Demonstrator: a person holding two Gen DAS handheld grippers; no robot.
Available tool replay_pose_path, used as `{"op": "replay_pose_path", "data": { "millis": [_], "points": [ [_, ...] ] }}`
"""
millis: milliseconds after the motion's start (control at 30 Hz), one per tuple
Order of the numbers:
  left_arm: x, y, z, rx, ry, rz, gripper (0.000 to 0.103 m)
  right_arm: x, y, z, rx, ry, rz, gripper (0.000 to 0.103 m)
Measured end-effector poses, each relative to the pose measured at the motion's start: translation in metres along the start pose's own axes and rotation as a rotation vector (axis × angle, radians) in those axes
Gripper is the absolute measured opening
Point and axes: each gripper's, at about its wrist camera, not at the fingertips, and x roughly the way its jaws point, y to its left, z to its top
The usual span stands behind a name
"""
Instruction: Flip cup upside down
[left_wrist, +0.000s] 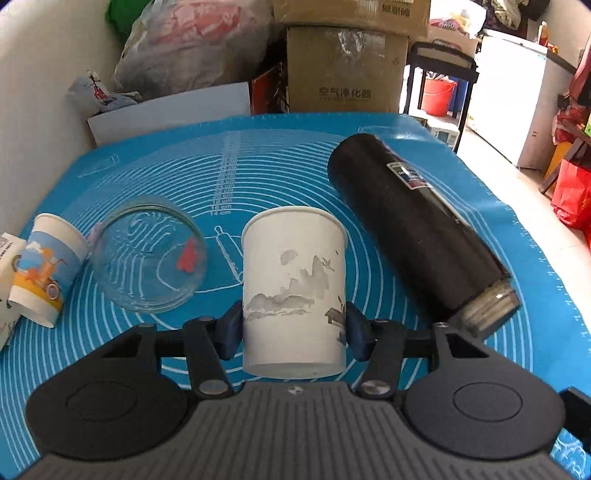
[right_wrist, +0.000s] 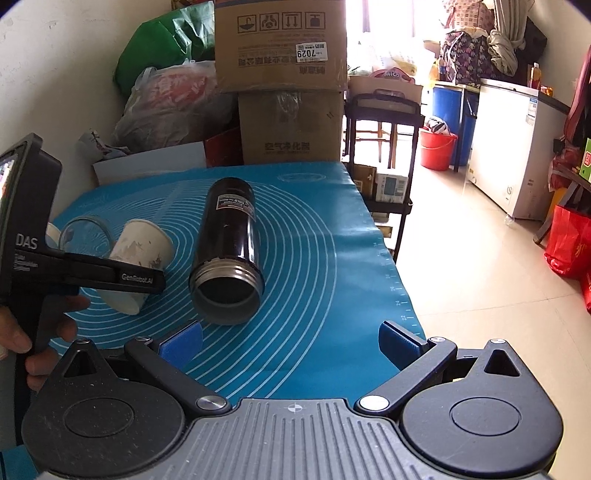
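A white paper cup with a grey ink landscape print is held between the blue pads of my left gripper, which is shut on its lower half. The cup is tilted, mouth pointing away and up, base towards the camera, a little above the blue mat. In the right wrist view the same cup shows tilted in the left gripper. My right gripper is open and empty above the mat's near right part.
A black flask lies on its side right of the cup, open mouth towards me. A glass bowl and a printed paper cup lie at the left. Boxes and bags stand behind the table; the mat's right edge drops to the floor.
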Motion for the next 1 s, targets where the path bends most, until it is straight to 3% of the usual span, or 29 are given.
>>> {"op": "replay_pose_path", "data": {
  "millis": [500, 733, 1000],
  "points": [
    [-0.089, 0.031, -0.055, -0.067, -0.035, -0.057, 0.056, -0.043, 0.02, -0.013, -0.014, -0.005, 0.034, 0.103],
    [-0.086, 0.036, -0.076, -0.104, 0.019, -0.046, 0.056, -0.054, 0.031, -0.027, -0.014, 0.018, 0.052, 0.103],
    [-0.083, 0.039, -0.09, -0.102, 0.001, -0.015, 0.058, -0.06, 0.037, -0.033, -0.033, 0.041, 0.047, 0.103]
  ]
}}
